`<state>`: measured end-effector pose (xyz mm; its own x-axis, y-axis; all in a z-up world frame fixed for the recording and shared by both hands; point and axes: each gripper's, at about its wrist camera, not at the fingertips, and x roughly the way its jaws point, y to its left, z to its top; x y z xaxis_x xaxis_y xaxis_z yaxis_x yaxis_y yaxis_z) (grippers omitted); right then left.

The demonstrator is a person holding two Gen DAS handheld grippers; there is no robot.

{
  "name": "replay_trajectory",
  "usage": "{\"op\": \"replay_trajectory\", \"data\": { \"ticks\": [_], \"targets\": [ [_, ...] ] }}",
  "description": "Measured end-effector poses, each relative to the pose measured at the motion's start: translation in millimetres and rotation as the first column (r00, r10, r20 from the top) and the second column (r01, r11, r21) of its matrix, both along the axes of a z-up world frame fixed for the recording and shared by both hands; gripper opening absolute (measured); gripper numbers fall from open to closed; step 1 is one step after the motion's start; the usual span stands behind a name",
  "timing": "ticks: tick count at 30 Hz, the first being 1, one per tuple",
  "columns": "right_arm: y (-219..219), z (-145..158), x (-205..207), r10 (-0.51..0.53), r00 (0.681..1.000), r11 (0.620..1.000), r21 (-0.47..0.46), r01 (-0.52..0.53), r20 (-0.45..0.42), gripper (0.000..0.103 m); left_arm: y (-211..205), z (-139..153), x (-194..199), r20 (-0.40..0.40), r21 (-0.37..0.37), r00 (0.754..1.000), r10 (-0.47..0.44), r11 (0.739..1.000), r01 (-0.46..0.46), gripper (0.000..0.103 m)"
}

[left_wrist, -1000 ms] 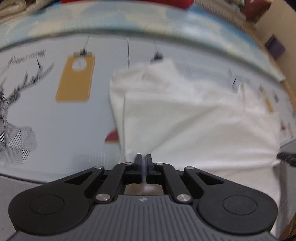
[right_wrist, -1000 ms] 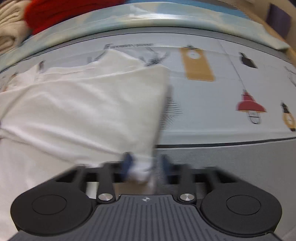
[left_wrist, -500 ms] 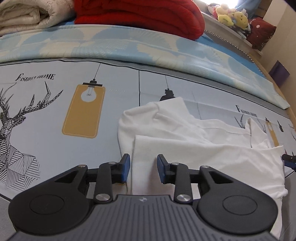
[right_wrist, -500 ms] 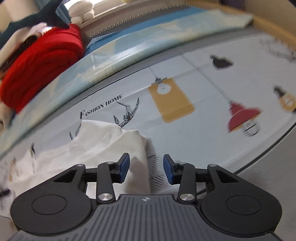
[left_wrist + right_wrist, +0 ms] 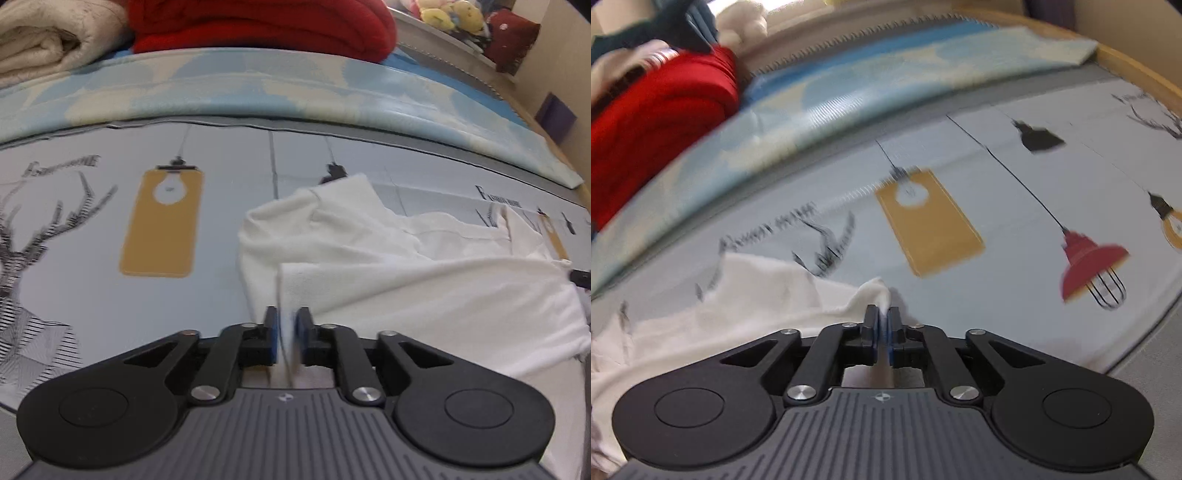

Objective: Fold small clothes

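A white garment (image 5: 406, 280) lies partly folded on the printed bed sheet (image 5: 166, 221), one layer doubled over the other. My left gripper (image 5: 287, 321) sits at the near left edge of the top layer. Its jaws are closing, and the cloth edge stands pinched between the blue pads (image 5: 272, 332). In the right wrist view the garment (image 5: 738, 295) spreads to the left. My right gripper (image 5: 882, 317) is at its right corner, jaws closing, with the corner's tip bunched between the pads. The right gripper's tip (image 5: 581, 277) shows at the garment's far right edge.
A red blanket (image 5: 258, 22) and a cream folded quilt (image 5: 44, 40) are piled at the head of the bed, behind a pale blue cover (image 5: 295, 88). Plush toys (image 5: 443, 14) sit on a ledge. A wooden bed frame (image 5: 1137, 70) runs along the right.
Half a second ago both grippers stood open over the garment's edges; now each has closed on cloth. The right gripper has rolled and shifted toward the corner.
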<state>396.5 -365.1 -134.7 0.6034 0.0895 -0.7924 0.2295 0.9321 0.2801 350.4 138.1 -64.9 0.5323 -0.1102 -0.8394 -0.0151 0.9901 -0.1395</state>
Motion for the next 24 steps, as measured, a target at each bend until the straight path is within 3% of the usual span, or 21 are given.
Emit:
{"op": "replay_trajectory", "data": {
  "ticks": [4,7,10,11,12,13,15,18,24],
  "targets": [
    [-7,21,-16,-0.012,0.999,0.999,-0.030,0.014,0.046,0.015,1,31,-6,0.093,-0.009,0.996,0.012,1.000,-0.011,0.016],
    [4,39,-35,0.134,0.987,0.991,-0.025,-0.132,0.092,0.015,-4,39,-10,0.102,-0.050,0.994,-0.025,0.998,0.030,0.016],
    [24,43,-54,0.297,0.950,0.955,-0.017,-0.297,0.094,0.017,-14,24,-13,0.028,-0.039,0.995,-0.099,0.994,0.100,0.016],
    [29,37,-59,0.341,0.937,0.940,-0.016,-0.341,0.074,0.021,-18,9,-13,-0.052,-0.006,0.991,-0.124,0.992,0.124,0.016],
    [34,26,-65,0.370,0.929,0.929,-0.037,-0.369,0.017,0.024,-22,-5,-15,-0.136,0.037,0.982,-0.134,0.989,0.140,0.015],
    [38,13,-68,0.379,0.923,0.921,-0.074,-0.383,-0.066,0.025,-24,-11,-22,-0.152,0.076,0.979,-0.138,0.986,0.151,0.018],
    [38,8,-83,0.383,0.922,0.915,-0.116,-0.387,-0.058,0.025,-28,-2,-31,-0.119,0.106,0.982,-0.147,0.982,0.159,0.018],
    [33,28,-96,0.301,0.951,0.943,-0.129,-0.308,-0.069,0.027,-25,17,-48,-0.062,0.044,0.992,-0.114,0.992,0.117,0.020],
    [26,64,-156,0.231,0.972,0.967,-0.101,-0.234,-0.040,0.029,-28,58,-101,0.043,0.043,0.991,-0.129,0.991,0.128,0.022]
  ]
}}
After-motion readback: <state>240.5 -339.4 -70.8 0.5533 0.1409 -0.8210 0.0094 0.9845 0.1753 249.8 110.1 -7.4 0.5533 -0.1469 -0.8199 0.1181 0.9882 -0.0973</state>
